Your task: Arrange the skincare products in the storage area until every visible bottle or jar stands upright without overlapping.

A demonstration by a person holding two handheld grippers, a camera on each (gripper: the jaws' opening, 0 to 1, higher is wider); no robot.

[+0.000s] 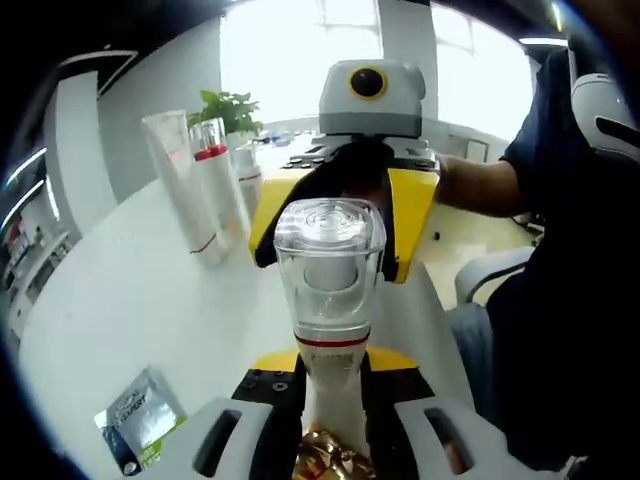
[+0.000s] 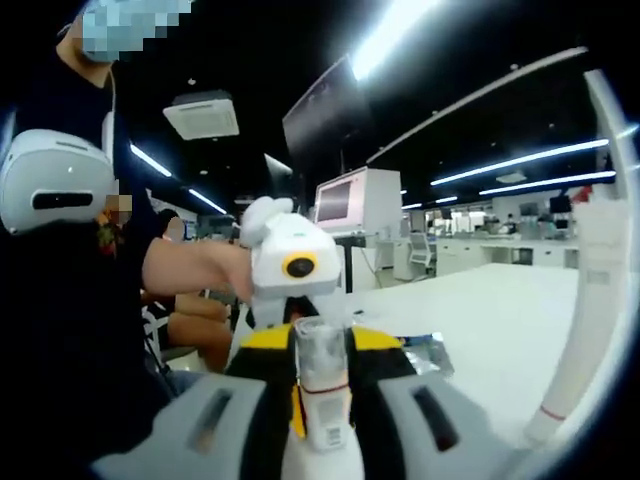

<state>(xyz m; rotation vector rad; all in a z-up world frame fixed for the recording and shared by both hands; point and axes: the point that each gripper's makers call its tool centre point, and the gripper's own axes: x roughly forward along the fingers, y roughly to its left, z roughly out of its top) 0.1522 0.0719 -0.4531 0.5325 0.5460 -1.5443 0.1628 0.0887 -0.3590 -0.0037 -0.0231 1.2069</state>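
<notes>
Bottle (image 1: 329, 290) with a clear faceted cap and a red neck band stands between both grippers above the white table (image 1: 120, 300), its body caught in the left gripper (image 1: 330, 420), whose jaws close on it. The right gripper (image 1: 345, 215) faces it just behind the cap; in the right gripper view its jaws flank the same bottle (image 2: 322, 385), though whether they press on it I cannot tell. Best to keep it vertical and set it down well apart from the white tube (image 1: 185, 185) and the red-banded bottle (image 1: 222, 185), clear of the sachet (image 1: 140, 420).
</notes>
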